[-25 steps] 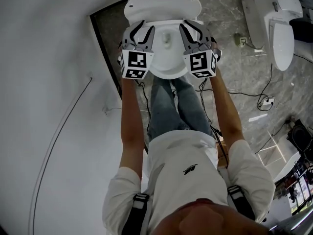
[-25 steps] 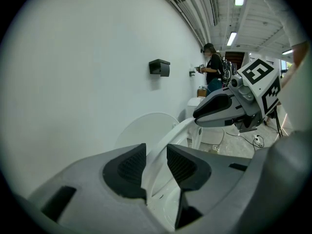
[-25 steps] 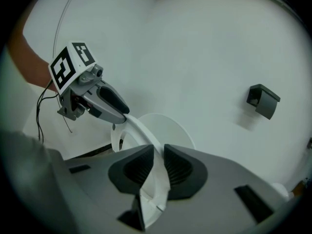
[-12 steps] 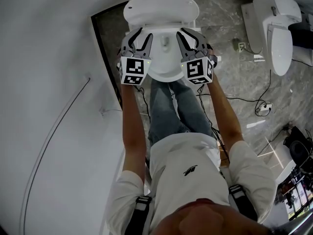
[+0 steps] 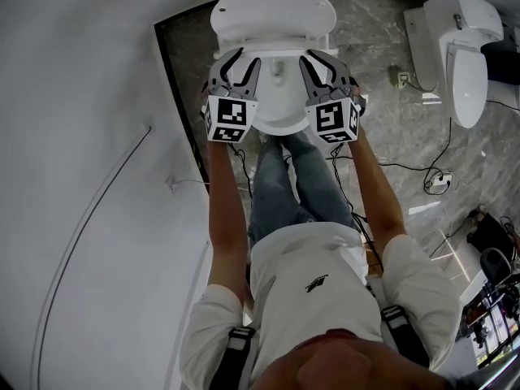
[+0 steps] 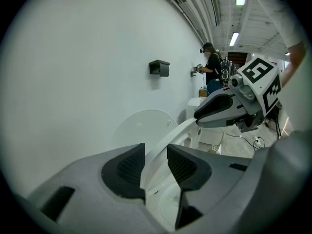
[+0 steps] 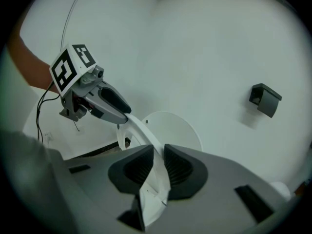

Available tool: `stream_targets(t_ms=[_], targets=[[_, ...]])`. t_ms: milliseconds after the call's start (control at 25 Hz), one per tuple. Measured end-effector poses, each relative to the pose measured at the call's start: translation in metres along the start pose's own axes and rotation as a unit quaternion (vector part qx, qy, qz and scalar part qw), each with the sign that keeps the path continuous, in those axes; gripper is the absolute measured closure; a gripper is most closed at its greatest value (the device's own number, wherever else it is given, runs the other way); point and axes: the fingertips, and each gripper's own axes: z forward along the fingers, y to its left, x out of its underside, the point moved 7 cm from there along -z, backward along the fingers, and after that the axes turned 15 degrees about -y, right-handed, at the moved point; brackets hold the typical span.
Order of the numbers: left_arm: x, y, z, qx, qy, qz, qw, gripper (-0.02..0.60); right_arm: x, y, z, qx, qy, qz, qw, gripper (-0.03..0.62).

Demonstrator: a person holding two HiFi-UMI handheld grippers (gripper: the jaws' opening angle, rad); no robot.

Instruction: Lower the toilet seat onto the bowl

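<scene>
A white toilet stands at the top of the head view, its lid (image 5: 272,6) upright against the wall and its bowl (image 5: 278,96) open below. My left gripper (image 5: 241,62) is at the bowl's left side and my right gripper (image 5: 318,62) at its right. In the left gripper view the jaws of my left gripper (image 6: 156,155) are shut on the seat ring (image 6: 168,140), which arcs across, tilted, to the other gripper (image 6: 229,108). In the right gripper view my right gripper (image 7: 158,152) is likewise shut on the seat ring (image 7: 141,130).
A white wall runs close along the left, with a dark floor edge (image 5: 175,96) beside the toilet. A second toilet (image 5: 459,47) stands at the right, with cables (image 5: 439,169) across the stone floor. A black holder (image 6: 160,68) hangs on the wall. Another person (image 6: 212,67) stands far back.
Both grippers have drawn slightly back toward the person's body over the bowl, still closed on the seat ring. The head view has shifted a little.
</scene>
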Motion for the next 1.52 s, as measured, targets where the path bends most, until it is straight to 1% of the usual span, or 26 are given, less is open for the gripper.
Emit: stream_targets(t_ms=[400, 800, 1520], targets=[[0.004, -0.002, -0.007, 0.021, -0.001, 0.0, 0.9998, 0.443, 0.001, 0.011, -0.005, 0.024, 0.01, 0.007, 1.0, 0.513], [0.011, -0.015, -0.024, 0.043, 0.007, 0.008, 0.999, 0.443, 0.004, 0.029, -0.02, 0.034, 0.018, 0.016, 0.999, 0.508], [0.027, -0.04, -0.046, 0.052, 0.013, 0.024, 0.9983, 0.443, 0.015, 0.055, -0.044, 0.037, 0.02, 0.018, 0.999, 0.502]])
